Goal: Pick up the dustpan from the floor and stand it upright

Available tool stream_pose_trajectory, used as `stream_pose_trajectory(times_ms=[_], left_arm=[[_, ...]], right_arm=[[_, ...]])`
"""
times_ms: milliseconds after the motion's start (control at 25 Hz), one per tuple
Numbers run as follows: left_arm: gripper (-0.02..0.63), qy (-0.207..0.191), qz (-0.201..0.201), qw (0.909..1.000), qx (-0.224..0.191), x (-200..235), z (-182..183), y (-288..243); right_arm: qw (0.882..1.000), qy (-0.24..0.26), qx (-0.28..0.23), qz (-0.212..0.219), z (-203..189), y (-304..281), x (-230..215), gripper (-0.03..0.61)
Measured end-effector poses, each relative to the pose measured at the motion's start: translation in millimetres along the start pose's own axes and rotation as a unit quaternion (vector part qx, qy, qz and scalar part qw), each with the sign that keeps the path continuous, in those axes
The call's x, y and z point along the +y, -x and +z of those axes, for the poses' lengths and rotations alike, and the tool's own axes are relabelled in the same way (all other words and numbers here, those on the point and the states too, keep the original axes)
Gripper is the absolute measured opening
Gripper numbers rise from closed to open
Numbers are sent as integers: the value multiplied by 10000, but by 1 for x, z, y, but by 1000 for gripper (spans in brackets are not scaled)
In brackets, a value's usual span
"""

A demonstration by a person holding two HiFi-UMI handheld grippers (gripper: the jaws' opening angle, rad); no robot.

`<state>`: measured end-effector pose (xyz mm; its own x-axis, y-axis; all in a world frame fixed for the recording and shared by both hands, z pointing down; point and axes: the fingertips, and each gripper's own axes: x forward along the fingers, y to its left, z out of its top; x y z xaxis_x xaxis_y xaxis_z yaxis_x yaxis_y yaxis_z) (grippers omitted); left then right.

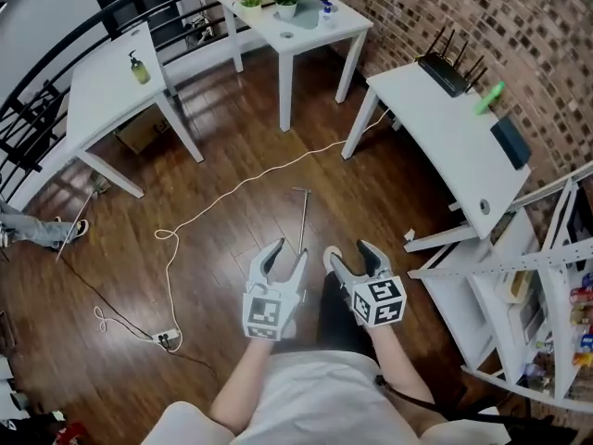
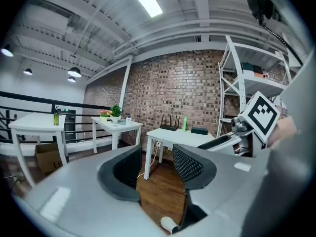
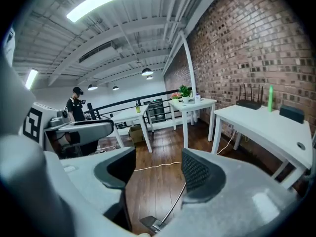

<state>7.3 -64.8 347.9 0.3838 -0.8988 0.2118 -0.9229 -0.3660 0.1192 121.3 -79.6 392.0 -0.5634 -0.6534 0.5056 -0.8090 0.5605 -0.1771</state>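
Observation:
The dustpan lies on the dark wood floor; its thin metal handle [image 1: 300,221] runs away from me, and its lower end is hidden behind my grippers. In the right gripper view the handle [image 3: 175,206] meets a grey flat part [image 3: 149,223] just below the jaws. My left gripper [image 1: 285,254] hangs open above the handle's near end, nothing between its fingers [image 2: 155,164]. My right gripper [image 1: 350,254] is beside it, also open and empty [image 3: 155,171]. Neither touches the dustpan.
A white cable [image 1: 232,191] snakes across the floor to a power strip [image 1: 167,339] at the left. White tables stand at the left [image 1: 97,95], far middle [image 1: 301,28] and right [image 1: 445,128]. A shelving rack [image 1: 547,286] is at the right. My white shoe [image 1: 330,256] shows between the grippers.

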Motion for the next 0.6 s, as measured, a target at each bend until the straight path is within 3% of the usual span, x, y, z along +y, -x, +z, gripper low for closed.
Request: stream_pose_trajectory(times_ms=[280,600], left_arm=[[216,404,286,9977,460,48,-59,-114],[219,836,640,9866,1244,117,-197,-218]], right_arm=[[9953,-32,853,447,-30,-150,-85,276],[9697,-438,2262,814,-153,-329,-162,276]])
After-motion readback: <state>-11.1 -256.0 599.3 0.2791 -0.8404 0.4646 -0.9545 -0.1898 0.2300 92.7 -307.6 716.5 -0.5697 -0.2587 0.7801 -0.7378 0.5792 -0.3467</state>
